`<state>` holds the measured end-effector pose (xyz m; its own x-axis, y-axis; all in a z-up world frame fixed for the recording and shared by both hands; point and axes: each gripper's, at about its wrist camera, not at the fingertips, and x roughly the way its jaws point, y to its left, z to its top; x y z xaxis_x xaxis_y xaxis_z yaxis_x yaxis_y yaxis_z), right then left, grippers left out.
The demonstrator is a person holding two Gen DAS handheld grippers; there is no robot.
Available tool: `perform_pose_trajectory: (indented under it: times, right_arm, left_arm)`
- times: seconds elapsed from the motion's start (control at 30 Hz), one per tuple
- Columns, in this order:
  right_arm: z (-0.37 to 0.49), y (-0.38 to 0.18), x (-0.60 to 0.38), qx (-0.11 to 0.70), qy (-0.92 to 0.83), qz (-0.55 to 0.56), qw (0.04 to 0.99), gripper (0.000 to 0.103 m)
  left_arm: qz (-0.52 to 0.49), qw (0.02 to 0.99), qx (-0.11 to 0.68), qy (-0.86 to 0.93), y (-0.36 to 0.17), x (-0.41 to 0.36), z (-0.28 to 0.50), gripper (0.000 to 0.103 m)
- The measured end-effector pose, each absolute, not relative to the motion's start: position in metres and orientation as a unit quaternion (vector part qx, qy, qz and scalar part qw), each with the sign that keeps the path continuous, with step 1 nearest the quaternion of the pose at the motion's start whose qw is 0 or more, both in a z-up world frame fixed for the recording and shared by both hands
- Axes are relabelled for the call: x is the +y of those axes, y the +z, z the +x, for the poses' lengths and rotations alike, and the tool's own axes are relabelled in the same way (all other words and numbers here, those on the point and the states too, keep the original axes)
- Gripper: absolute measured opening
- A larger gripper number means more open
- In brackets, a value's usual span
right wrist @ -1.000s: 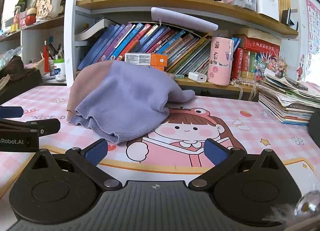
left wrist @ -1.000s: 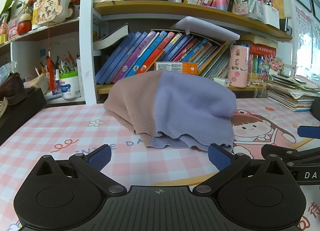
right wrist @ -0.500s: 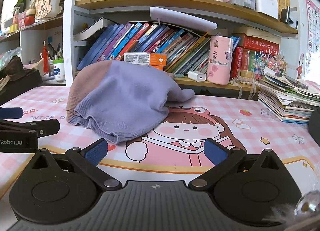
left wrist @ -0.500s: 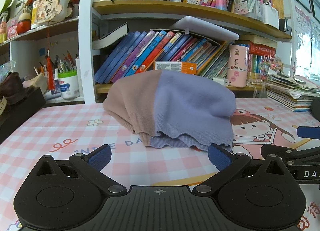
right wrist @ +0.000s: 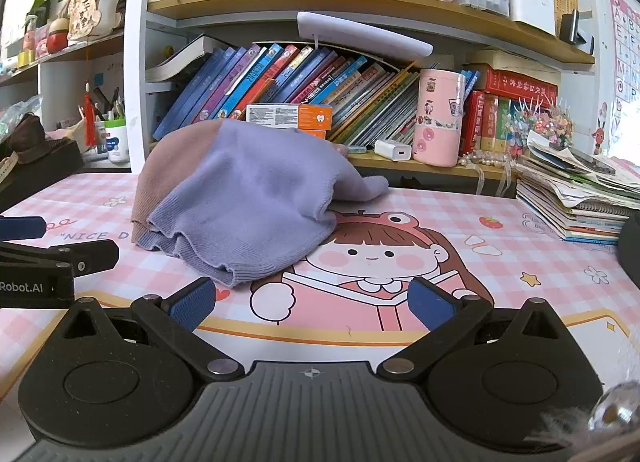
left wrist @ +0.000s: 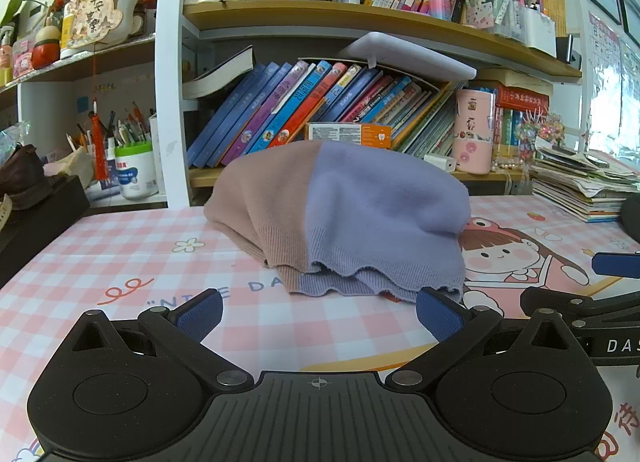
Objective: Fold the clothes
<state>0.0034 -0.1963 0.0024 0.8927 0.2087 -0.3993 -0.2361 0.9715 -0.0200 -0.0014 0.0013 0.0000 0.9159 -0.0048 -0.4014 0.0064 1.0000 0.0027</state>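
- The knit sweater [left wrist: 352, 218], half dusty pink and half lavender, lies bunched in a mound on the pink checked desk mat [left wrist: 120, 262], in front of the bookshelf [left wrist: 320, 14].
- Its scalloped hem [left wrist: 360, 282] faces the grippers, layers stacked unevenly; a sleeve [right wrist: 368, 186] trails out toward the shelf on the right side.
- The left gripper [left wrist: 318, 312] has its jaws spread wide and holds nothing, its tips close to the hem.
- The right gripper [right wrist: 312, 302] is likewise spread and empty, aimed past the sweater's lavender corner at the cartoon girl print [right wrist: 372, 258].
- Folding seems not yet begun: this looks like the approach.
- Next, each gripper likely needs to pinch a hem corner and spread the garment flat.
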Motion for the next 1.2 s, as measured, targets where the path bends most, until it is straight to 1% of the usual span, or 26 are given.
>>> perform_pose_trajectory:
  times: [1.2]
  right_arm:
    - [0.0023,0.0023,-0.1927,0.201,0.118,-0.045,0.971,0.103]
  left_arm:
    - [-0.001,0.978,0.208,-0.002,0.0,0.0009,-0.0015,0.103]
